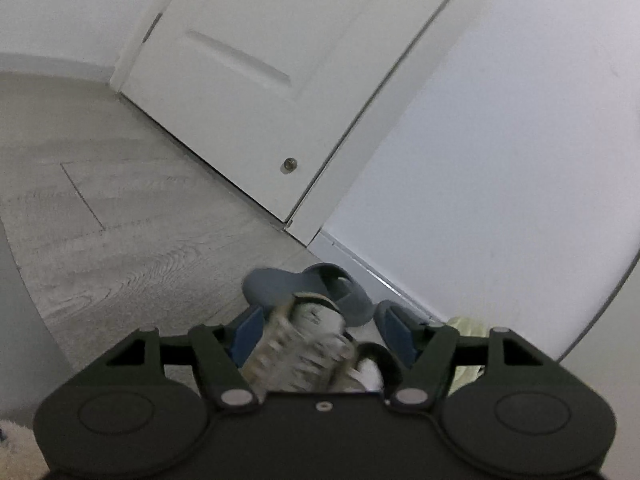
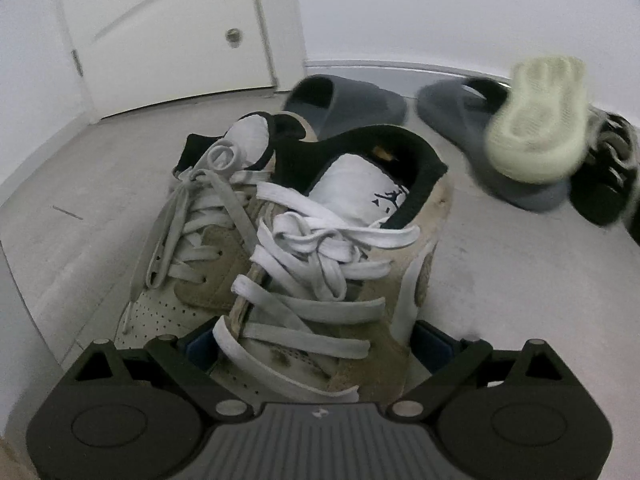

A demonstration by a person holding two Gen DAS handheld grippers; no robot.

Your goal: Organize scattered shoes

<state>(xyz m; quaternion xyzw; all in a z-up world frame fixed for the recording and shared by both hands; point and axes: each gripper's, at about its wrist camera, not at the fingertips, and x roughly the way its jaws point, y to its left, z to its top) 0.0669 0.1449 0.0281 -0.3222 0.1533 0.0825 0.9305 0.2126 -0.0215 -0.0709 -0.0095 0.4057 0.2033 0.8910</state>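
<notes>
Pale grey wood-grain floor [image 1: 120,240], white panelled door [image 1: 248,92] far left with round metal fitting [image 1: 288,165] low down, plain white wall [image 1: 500,140] right, grey skirting [image 1: 360,264], dim even light.

Left hand-held gripper [image 1: 322,334] and right hand-held gripper [image 2: 316,344] both spread wide, pointing forward and down

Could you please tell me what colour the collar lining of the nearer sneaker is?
Black, seen best in the right wrist view on the nearer sneaker.

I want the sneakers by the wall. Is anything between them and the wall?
Yes. Two grey slides lie between the tan sneakers and the wall's baseboard, with a pale yellow-green shoe to the right.
</notes>
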